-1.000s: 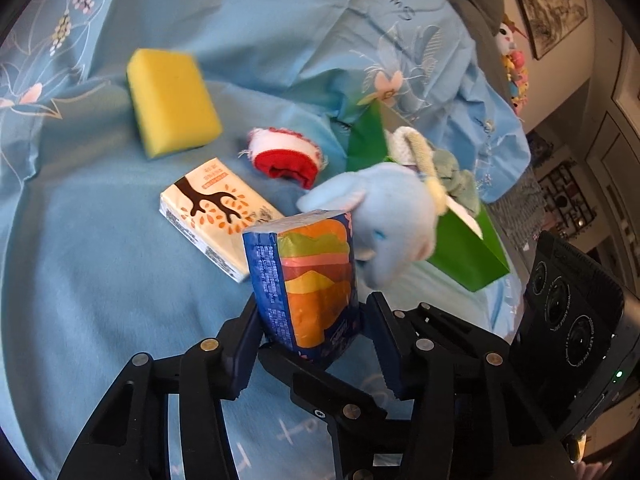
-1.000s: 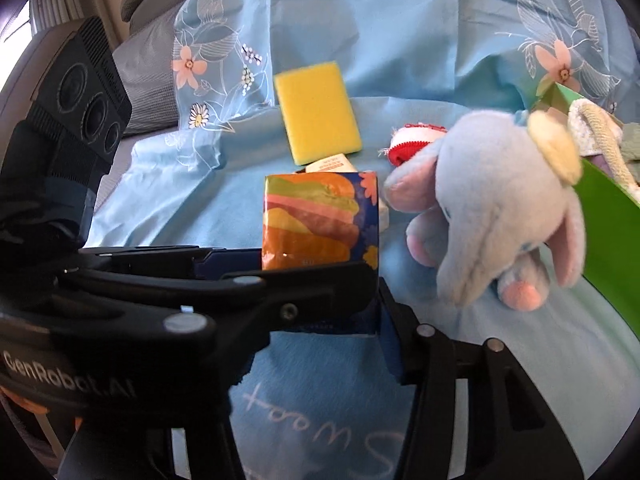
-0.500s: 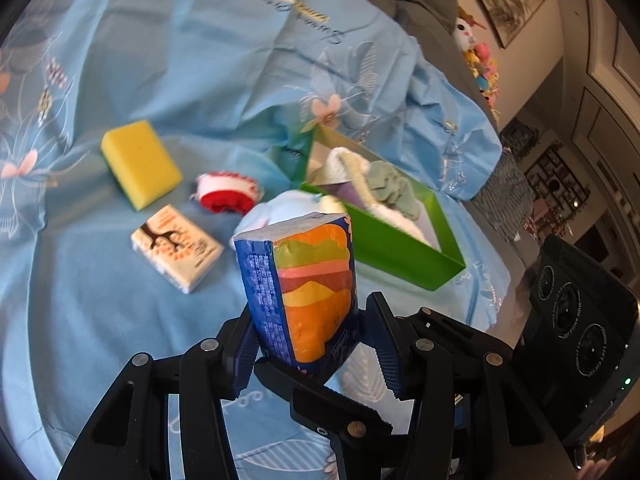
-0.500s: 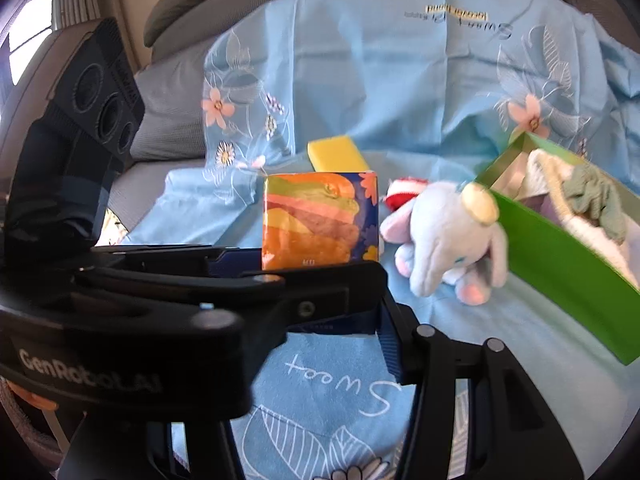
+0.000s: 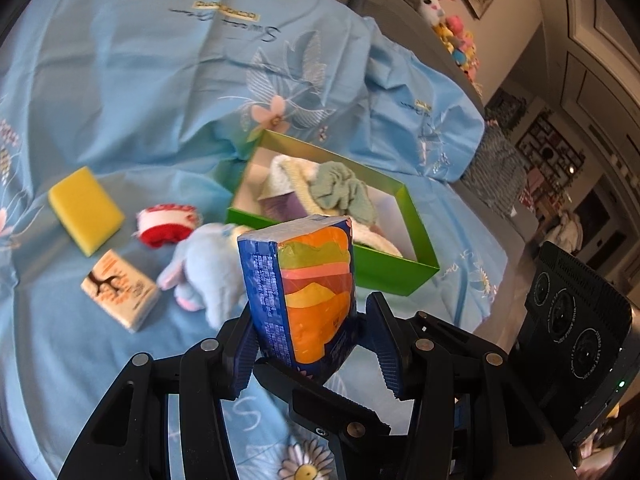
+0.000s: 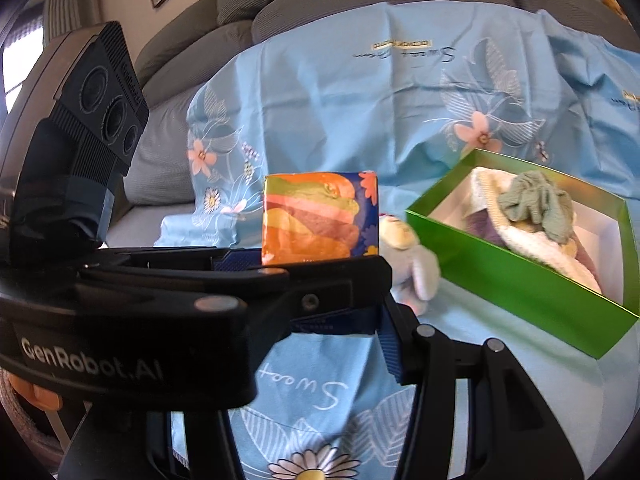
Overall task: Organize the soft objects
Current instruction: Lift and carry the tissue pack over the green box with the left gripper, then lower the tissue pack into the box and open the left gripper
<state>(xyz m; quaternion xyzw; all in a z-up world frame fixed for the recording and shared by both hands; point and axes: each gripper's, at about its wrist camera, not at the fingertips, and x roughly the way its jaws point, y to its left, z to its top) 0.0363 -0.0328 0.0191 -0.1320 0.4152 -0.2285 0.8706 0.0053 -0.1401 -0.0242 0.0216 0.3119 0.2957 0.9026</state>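
Both grippers clamp one tissue pack [image 5: 310,292] between them, lifted clear of the blue sheet [image 5: 120,80]. The left gripper [image 5: 312,344] presses its half-open jaws on the pack's lower sides; the right gripper [image 6: 320,320] seems to pinch its base crosswise, though its near finger is hidden behind the left one. The pack hangs just short of the green box [image 5: 404,276], which holds a towel [image 6: 536,240] and green cloth [image 6: 536,200]. Left of the box lie the plush elephant [image 5: 200,268], red-white pouch [image 5: 168,226], sponge [image 5: 84,210] and second tissue pack [image 5: 120,290]
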